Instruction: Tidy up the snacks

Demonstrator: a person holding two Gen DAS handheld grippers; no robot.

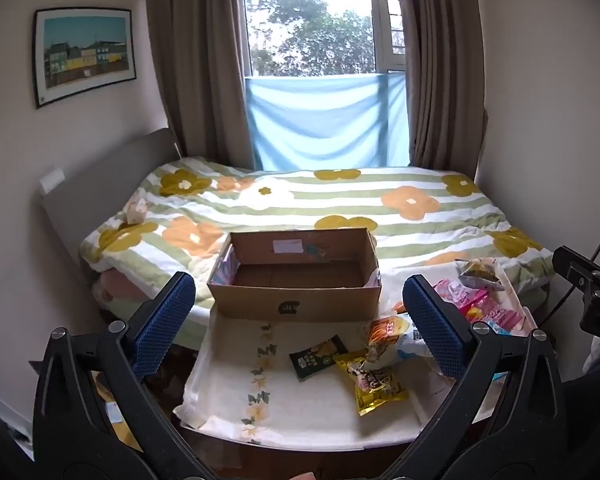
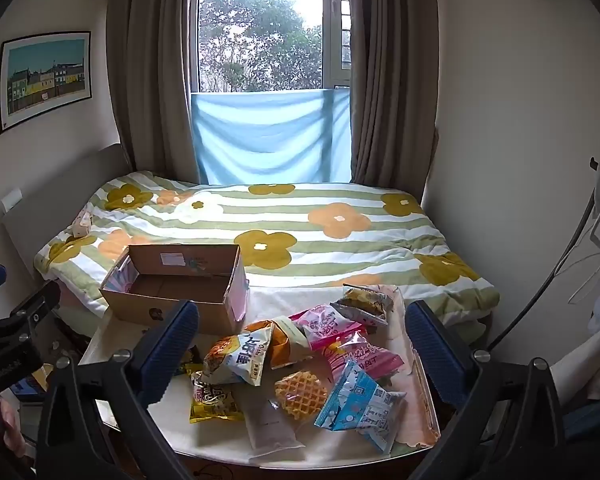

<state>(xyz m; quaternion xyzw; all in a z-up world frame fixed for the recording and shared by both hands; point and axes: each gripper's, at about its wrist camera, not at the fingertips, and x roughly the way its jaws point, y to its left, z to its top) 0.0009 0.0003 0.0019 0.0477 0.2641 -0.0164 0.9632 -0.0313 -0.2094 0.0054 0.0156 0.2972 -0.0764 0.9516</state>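
Snacks lie heaped on the cloth-covered table (image 2: 108, 332), mostly right of the cardboard box (image 2: 172, 280), whose long axis runs left to right with its open top facing up. The waffle packet (image 2: 300, 394) lies flat, near the blue packet (image 2: 360, 404). Both the left gripper (image 1: 300, 320) and right gripper (image 2: 300, 344) hover spread apart, holding nothing.
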